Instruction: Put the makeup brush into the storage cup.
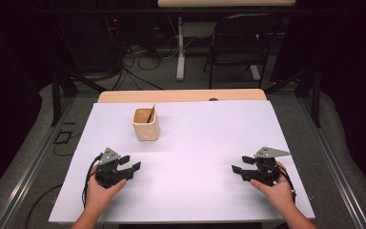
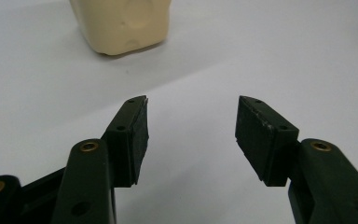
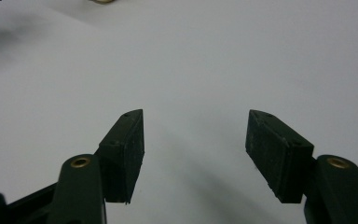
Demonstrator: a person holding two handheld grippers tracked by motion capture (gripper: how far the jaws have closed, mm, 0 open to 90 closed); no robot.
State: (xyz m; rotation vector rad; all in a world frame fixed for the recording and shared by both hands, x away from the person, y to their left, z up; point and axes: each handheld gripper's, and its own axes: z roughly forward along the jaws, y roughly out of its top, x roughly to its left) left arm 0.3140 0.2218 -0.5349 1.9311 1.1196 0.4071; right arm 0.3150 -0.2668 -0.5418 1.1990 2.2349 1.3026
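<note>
On the white worktop (image 1: 195,143) stands a cream cup (image 1: 146,125), upright, with a thin stick (image 1: 150,114) leaning inside. Nearer the person than the cup, the left claw (image 1: 129,166) rests spread and empty. Well to the cup's right, the right claw (image 1: 240,165) sits likewise spread, pinching nothing.

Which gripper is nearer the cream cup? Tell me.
Left. The left gripper sits just below the cup, jaws open and empty. The right gripper is far across the white tabletop, also open and empty.
</note>
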